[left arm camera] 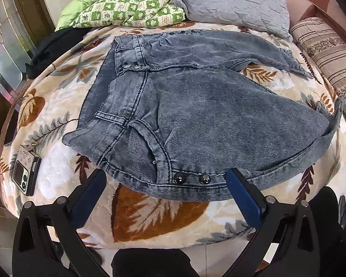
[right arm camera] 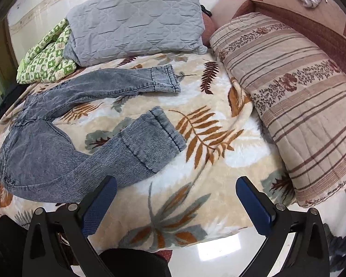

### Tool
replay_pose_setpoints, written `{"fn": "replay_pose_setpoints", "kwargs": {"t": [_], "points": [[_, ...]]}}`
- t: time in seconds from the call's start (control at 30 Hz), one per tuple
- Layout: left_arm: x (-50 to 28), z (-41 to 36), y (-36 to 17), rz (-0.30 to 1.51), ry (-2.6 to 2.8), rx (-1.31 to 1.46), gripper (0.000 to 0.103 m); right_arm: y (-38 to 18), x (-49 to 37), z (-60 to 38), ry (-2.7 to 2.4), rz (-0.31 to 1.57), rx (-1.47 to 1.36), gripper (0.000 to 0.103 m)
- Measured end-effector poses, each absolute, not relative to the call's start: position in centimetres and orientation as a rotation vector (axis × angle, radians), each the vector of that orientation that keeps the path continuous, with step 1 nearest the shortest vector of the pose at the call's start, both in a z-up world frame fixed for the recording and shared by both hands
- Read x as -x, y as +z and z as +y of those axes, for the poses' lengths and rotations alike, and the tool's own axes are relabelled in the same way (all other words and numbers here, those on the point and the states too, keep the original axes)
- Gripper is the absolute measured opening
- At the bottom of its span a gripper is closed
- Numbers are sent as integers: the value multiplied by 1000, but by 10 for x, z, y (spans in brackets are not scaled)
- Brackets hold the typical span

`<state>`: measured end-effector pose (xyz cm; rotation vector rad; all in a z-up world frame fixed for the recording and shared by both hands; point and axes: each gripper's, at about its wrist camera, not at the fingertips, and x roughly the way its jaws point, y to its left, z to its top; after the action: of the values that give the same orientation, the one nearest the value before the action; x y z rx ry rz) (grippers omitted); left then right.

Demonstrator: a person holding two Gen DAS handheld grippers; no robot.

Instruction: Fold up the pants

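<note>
Item: grey-blue washed denim pants, lying unfolded on a leaf-print fleece blanket, waist toward the phone side, two legs spread apart, cuffs toward the striped quilt. Two dark round buttons on the near side seam.

Left gripper: blue-padded fingers spread wide, holding nothing, just at the near hem of the pants.

Right gripper: fingers wide apart, empty, over bare blanket beside the near leg.

Surroundings: phone in patterned case on the blanket, apart from the waistband; grey quilted pillow; green checked quilt; striped floral quilt along the blanket's edge; black garment near the green quilt.
</note>
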<state>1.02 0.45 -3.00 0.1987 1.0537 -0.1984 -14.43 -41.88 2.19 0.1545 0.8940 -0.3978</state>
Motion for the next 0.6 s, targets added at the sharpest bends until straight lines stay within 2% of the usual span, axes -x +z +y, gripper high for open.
{"fn": "replay_pose_setpoints", "kwargs": {"t": [0.6], "points": [[-29, 8, -26, 1079, -193, -134, 103, 22, 128, -422, -392, 907, -200, 102]]}}
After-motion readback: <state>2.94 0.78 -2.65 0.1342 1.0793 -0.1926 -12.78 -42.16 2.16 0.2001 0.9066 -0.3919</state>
